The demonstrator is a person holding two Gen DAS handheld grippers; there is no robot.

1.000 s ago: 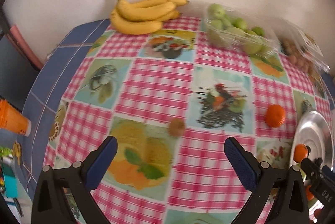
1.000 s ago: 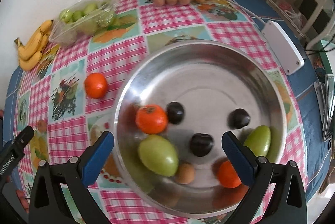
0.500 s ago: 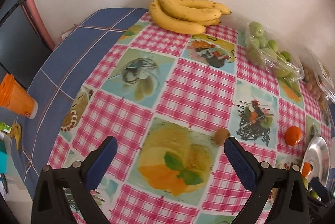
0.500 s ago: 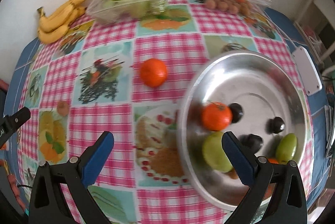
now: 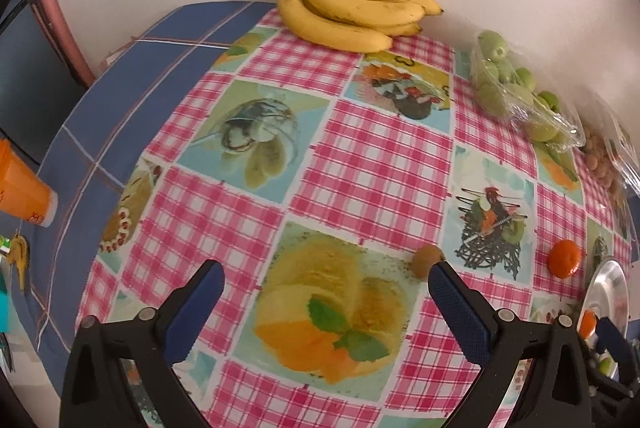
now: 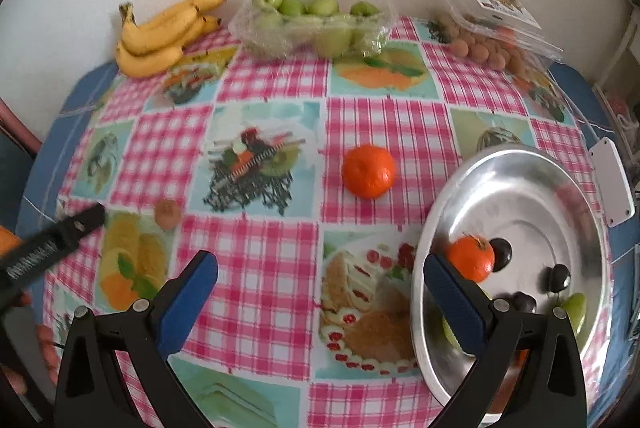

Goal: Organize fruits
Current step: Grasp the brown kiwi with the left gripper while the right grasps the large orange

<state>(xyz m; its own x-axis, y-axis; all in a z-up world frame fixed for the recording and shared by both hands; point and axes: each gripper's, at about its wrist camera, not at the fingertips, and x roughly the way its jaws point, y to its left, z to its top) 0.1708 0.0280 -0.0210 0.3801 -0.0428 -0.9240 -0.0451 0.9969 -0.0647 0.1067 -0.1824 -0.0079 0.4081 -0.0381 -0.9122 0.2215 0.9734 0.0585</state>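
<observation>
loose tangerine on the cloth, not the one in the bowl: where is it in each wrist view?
Left wrist: tangerine at far right, beside the metal bowl rim.
Right wrist: tangerine near centre, left of the bowl.
Shared landmark: the kiwi, left of the tangerine in both.

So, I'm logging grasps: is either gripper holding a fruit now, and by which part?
Nothing is held. The left gripper and right gripper are both open and empty.

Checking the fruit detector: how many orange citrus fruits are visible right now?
2 clear. One orange sits loose on the tablecloth, left of the metal bowl; one orange in the bowl. An orange patch behind the right gripper may be a third.
</observation>
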